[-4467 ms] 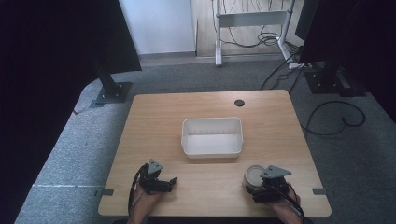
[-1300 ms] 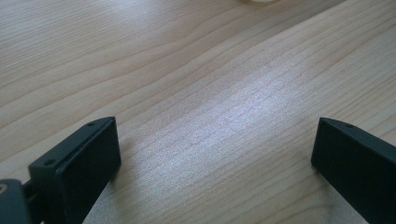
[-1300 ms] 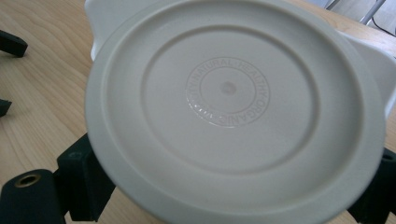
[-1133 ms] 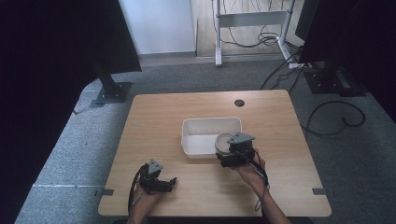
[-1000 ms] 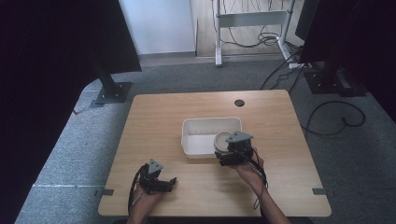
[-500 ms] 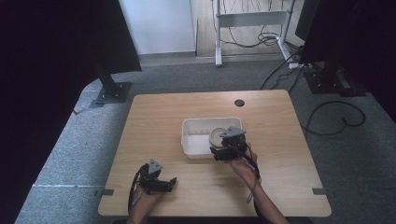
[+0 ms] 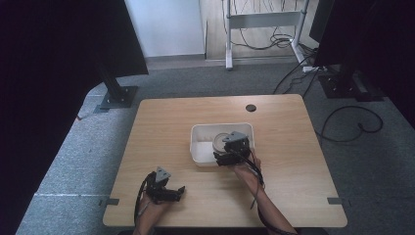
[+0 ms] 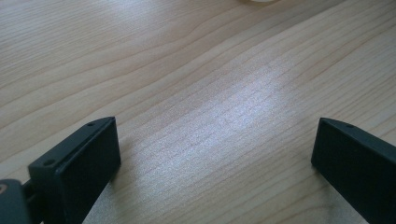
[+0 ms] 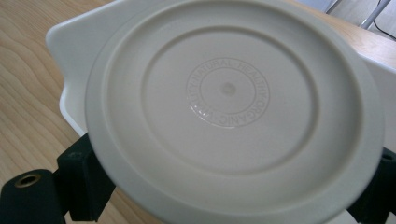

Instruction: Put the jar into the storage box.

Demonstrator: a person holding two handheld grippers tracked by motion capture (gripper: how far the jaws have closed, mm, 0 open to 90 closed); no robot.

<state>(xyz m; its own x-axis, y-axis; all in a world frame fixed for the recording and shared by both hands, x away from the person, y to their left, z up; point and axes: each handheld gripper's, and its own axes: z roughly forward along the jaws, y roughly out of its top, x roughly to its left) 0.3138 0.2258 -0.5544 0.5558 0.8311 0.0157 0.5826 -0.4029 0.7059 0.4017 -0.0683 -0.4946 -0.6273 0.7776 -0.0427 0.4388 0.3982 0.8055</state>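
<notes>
Your right gripper (image 7: 226,157) pinches the round cream plastic lid (image 9: 233,107) between its 2 jaws, holding it flat over the white rectangular plastic tub (image 7: 199,145) for lowering in, while your left gripper (image 7: 169,192) rests spread on the wooden table (image 8: 196,84).

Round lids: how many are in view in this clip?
1. The round beige lid is clamped between the jaws of the right gripper, over the white rectangular tub at mid-table. The tub's floor is partly hidden, so another could lie beneath.
</notes>
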